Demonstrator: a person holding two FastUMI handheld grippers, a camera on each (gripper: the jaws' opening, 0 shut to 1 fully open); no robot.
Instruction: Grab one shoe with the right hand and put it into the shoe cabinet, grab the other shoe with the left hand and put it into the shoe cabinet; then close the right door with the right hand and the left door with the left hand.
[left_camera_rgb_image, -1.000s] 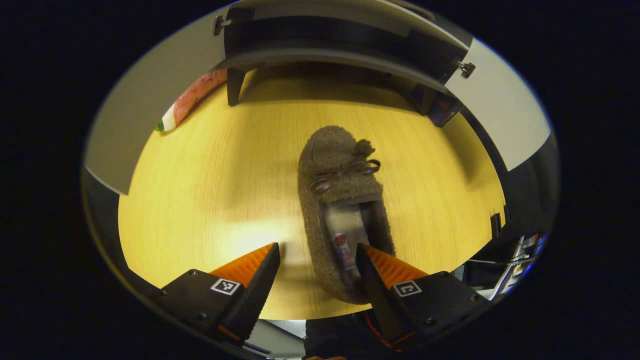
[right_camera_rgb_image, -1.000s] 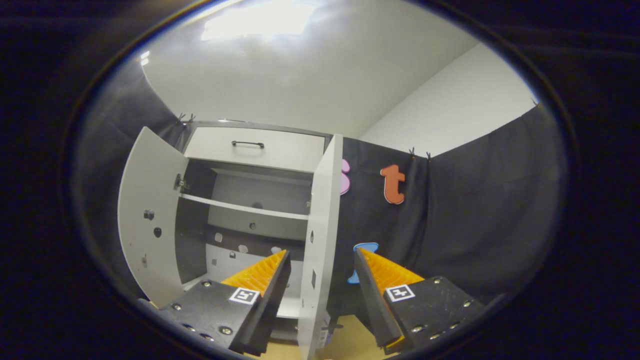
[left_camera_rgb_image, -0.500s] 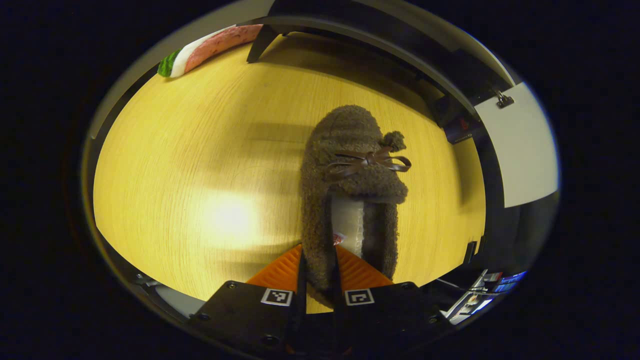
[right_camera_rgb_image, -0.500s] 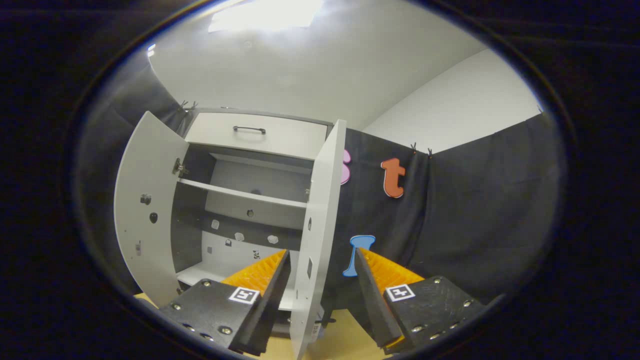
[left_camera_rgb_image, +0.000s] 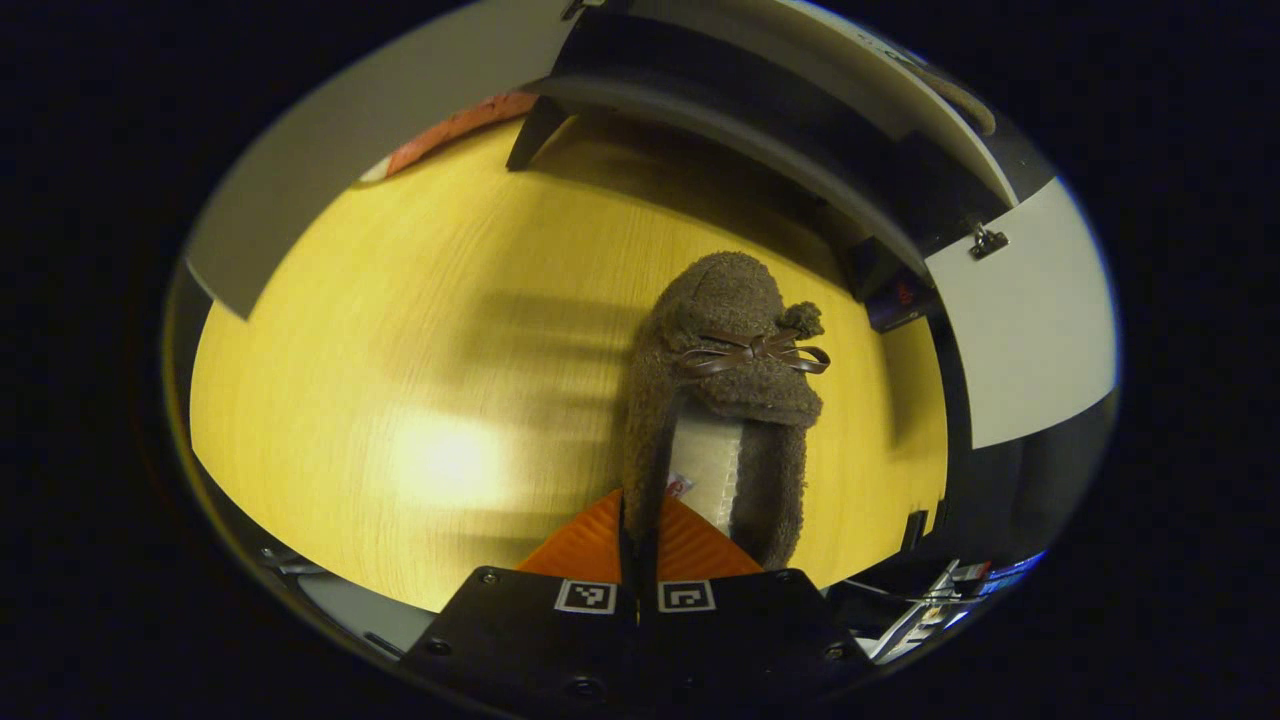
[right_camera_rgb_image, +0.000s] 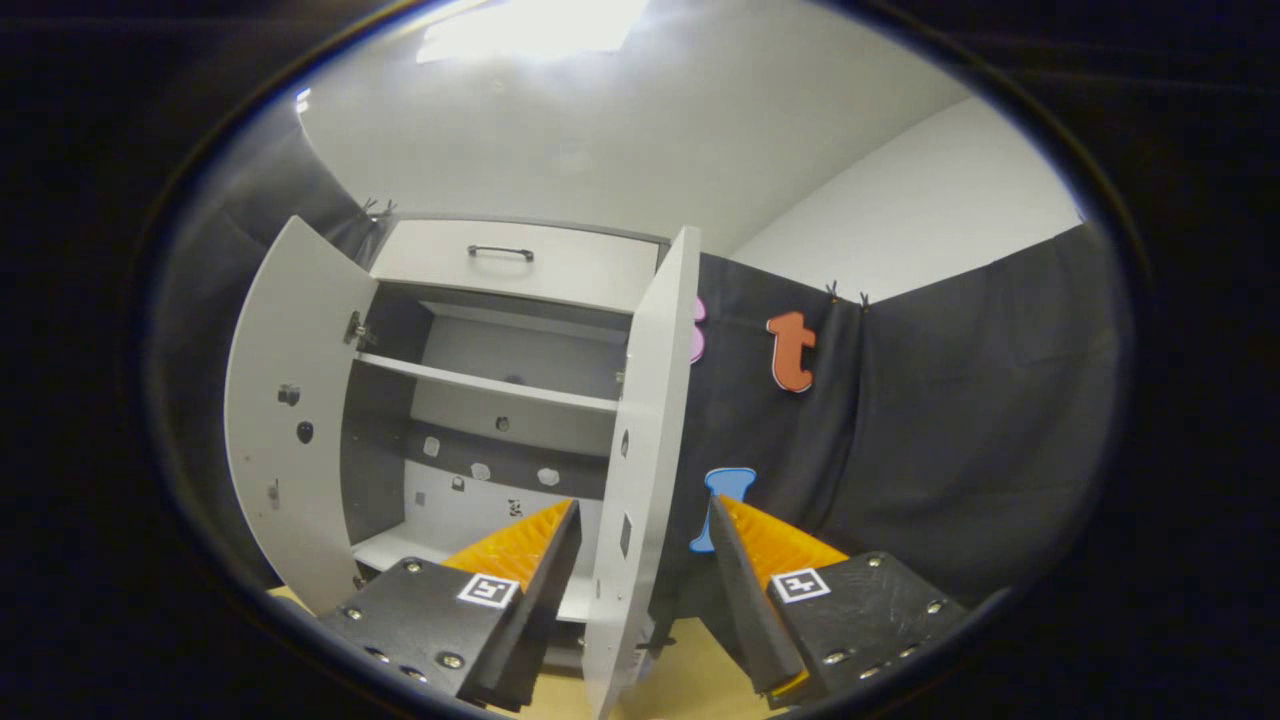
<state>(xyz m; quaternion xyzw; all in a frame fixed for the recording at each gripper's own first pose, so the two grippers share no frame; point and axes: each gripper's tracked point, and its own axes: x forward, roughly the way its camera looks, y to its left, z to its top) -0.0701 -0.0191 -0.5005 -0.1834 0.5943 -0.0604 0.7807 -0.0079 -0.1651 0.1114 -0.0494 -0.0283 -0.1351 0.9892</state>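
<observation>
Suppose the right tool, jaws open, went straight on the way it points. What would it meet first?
Most likely the edge of the open right door of the shoe cabinet, which stands between the right tool fingers; depth is unclear.

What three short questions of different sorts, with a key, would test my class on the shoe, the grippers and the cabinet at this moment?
1. True or false: the left gripper is shut on the side wall of the brown shoe.
2. The right gripper is: A) open, B) shut on a door, C) holding a shoe.
3. Fill in: both doors of the shoe cabinet stand ___.

Key: 1 true; 2 A; 3 open.
</observation>
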